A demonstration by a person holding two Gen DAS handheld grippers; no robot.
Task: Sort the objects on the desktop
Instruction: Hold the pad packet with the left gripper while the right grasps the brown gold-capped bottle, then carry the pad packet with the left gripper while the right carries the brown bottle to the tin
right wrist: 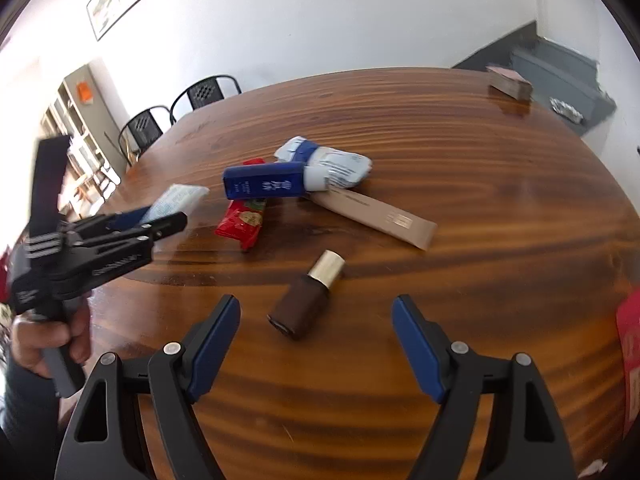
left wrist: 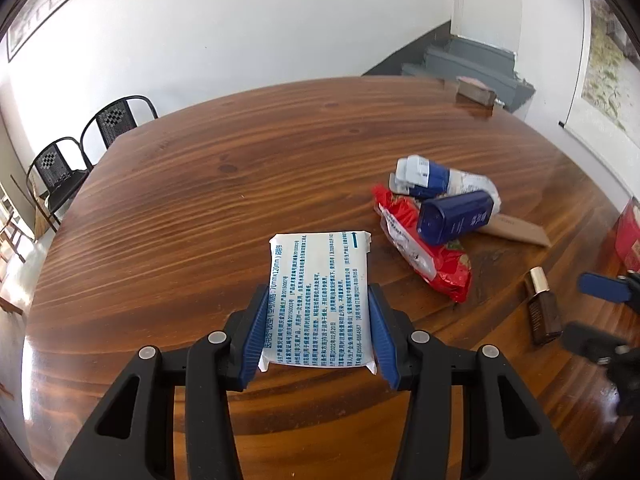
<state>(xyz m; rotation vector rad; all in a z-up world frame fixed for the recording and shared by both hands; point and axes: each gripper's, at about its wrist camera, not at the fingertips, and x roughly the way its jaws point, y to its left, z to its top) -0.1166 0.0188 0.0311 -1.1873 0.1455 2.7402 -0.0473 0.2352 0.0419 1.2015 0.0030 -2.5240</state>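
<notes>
My left gripper (left wrist: 318, 296) is shut on a white packet with blue print (left wrist: 320, 280) and holds it above the wooden table (left wrist: 200, 200). The packet also shows in the right wrist view (right wrist: 176, 200). My right gripper (right wrist: 316, 308) is open and empty, just short of a brown bottle with a gold cap (right wrist: 306, 296) that lies on the table. Further back is a pile: a red snack packet (right wrist: 244, 220), a dark blue box (right wrist: 264, 186), a white and blue pack (right wrist: 328, 164) and a long tan box (right wrist: 372, 216).
A small brown block (right wrist: 510, 82) sits at the table's far right edge. A red container (right wrist: 630, 340) is at the right edge. Two black chairs (left wrist: 80, 152) stand beyond the table's far left. Grey stairs (left wrist: 468, 64) are behind.
</notes>
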